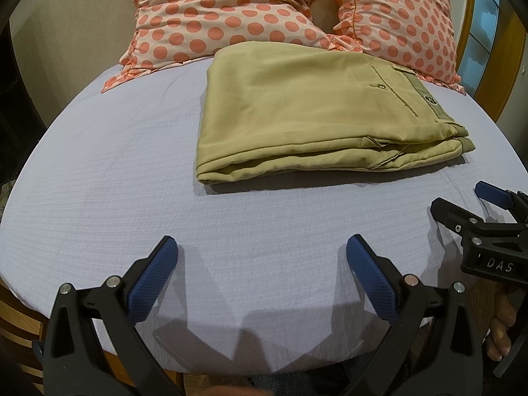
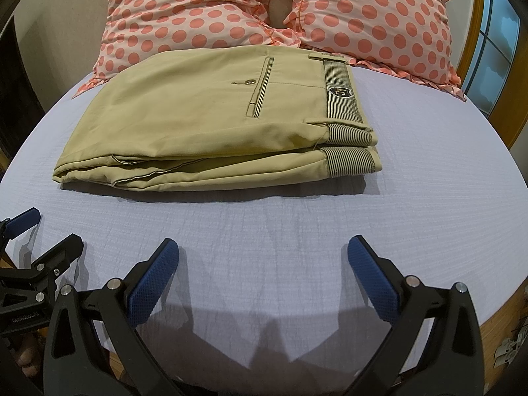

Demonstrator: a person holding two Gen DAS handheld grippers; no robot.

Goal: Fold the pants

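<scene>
Khaki pants [image 1: 307, 112] lie folded into a flat stacked rectangle on the pale lavender bed sheet [image 1: 115, 171], waistband with striped lining to the right. They also show in the right wrist view [image 2: 204, 122]. My left gripper [image 1: 262, 257] is open and empty, held over the sheet short of the pants' near edge. My right gripper [image 2: 264, 257] is open and empty, likewise short of the pants. Each gripper shows at the edge of the other's view: the right one [image 1: 462, 204] and the left one [image 2: 49, 231].
Two pink pillows with orange polka dots [image 1: 231, 10] [image 2: 379, 16] lean against the wall behind the pants. A wooden-framed window [image 2: 495, 43] is at the right. The wooden bed frame [image 1: 19, 323] shows below the sheet's near edge.
</scene>
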